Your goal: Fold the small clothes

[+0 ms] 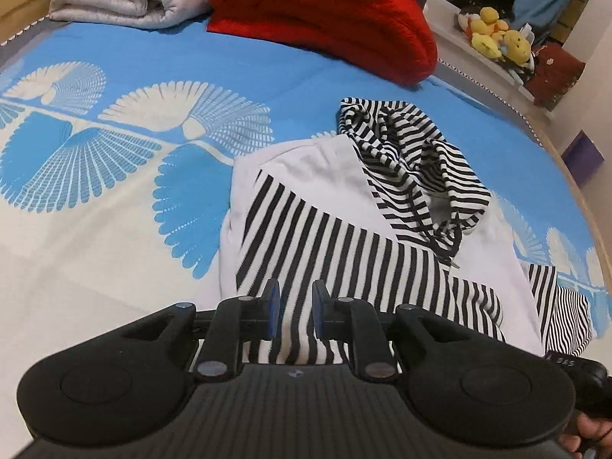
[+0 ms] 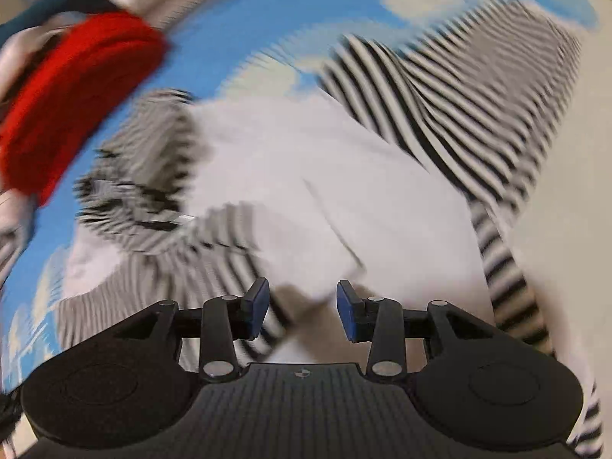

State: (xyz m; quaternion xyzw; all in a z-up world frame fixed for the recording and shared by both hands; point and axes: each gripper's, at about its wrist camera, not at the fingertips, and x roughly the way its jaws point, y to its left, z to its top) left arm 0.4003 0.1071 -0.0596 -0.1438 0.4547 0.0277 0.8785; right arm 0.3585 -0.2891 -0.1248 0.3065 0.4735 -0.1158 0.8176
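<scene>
My left gripper (image 1: 295, 310) | slightly parted, empty, over striped hoodie (image 1: 344, 237) | my right gripper (image 2: 302, 308) | wide apart, empty

Both wrist views look closely down on the hoodie (image 1: 344, 229).

The right gripper (image 2: 302, 308) hung with its jaws apart over a blurred white and black-striped hoodie (image 2: 306, 176), which lay on a blue patterned bedspread (image 2: 237, 26) near a red blanket (image 2: 72, 95).
</scene>
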